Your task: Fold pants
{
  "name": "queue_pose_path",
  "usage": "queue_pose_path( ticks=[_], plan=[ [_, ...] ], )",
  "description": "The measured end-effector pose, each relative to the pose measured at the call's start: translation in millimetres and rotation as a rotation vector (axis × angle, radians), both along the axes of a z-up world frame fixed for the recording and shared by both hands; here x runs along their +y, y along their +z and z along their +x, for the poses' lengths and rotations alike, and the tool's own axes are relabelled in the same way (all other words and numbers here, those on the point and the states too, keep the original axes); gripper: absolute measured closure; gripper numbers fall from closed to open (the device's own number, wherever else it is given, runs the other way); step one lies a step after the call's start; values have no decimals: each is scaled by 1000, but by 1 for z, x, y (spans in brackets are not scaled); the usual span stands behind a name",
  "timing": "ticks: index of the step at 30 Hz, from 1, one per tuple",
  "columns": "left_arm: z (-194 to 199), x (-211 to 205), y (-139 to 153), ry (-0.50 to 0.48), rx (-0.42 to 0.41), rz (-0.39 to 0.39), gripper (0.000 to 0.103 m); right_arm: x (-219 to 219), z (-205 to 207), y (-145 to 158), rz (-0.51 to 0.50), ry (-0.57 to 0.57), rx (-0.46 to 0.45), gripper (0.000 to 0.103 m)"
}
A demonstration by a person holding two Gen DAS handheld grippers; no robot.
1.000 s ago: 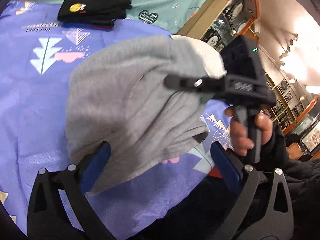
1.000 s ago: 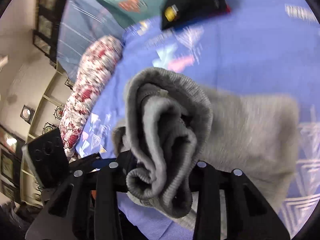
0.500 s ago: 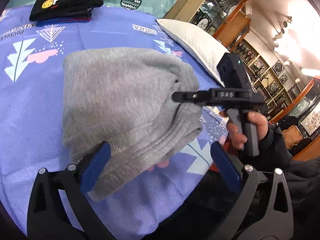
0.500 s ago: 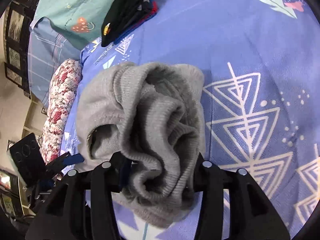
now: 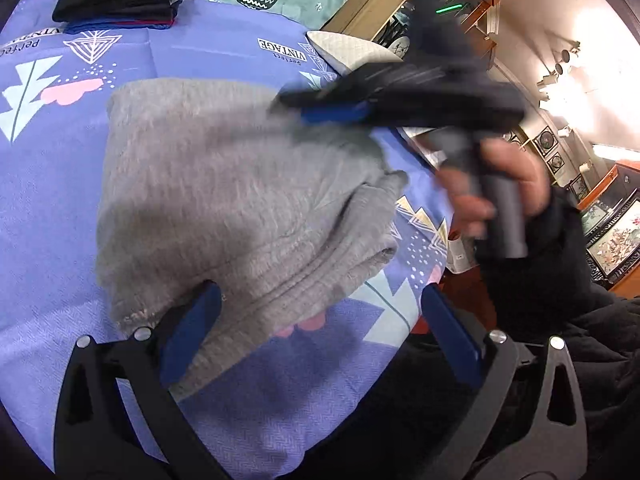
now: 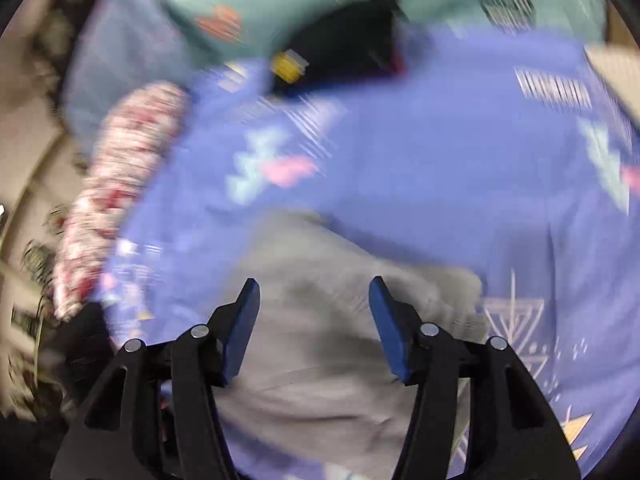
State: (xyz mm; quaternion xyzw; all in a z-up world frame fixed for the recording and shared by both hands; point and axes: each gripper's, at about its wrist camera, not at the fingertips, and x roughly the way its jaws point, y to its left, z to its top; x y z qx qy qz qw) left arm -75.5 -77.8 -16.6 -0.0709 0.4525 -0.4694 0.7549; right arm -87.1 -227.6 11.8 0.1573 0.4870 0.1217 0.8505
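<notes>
The gray pants (image 5: 240, 200) lie folded in a soft pile on the purple bed sheet (image 5: 60, 200). The left hand-held gripper (image 5: 316, 336) is wide apart – one blue pad touches the pants' near edge. The right hand-held gripper (image 6: 314, 320) is partly apart above the pants, holding nothing.

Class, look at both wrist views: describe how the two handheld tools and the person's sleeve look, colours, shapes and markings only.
Each tool is a black plastic frame with two angled fingers, silver round bolts at the joints and flat blue pads: left tool, right tool. Seen from the left wrist, the right tool carries a boxy black top with a small green light and a dark grey cylindrical handle. The black sleeve looks thick and padded.
</notes>
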Motion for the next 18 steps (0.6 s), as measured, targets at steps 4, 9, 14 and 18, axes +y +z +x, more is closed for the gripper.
queue_pose_path(
  ticks=[4,9,14,18],
  plan=[
    [0,-1,-1,-4,-10,4,2,-18,19,-33,48,-47,113,67],
    [1,-4,-1,-11,-17,24,2,39,17,43,53,104,-56,60],
    [-1,-3,-2,-10,-23,36,2,107,66,5,-35,207,43,55],
    [-4,-2,-1,-22,-49,51,2,111,89,-50,-32,190,131,54]
  ],
)
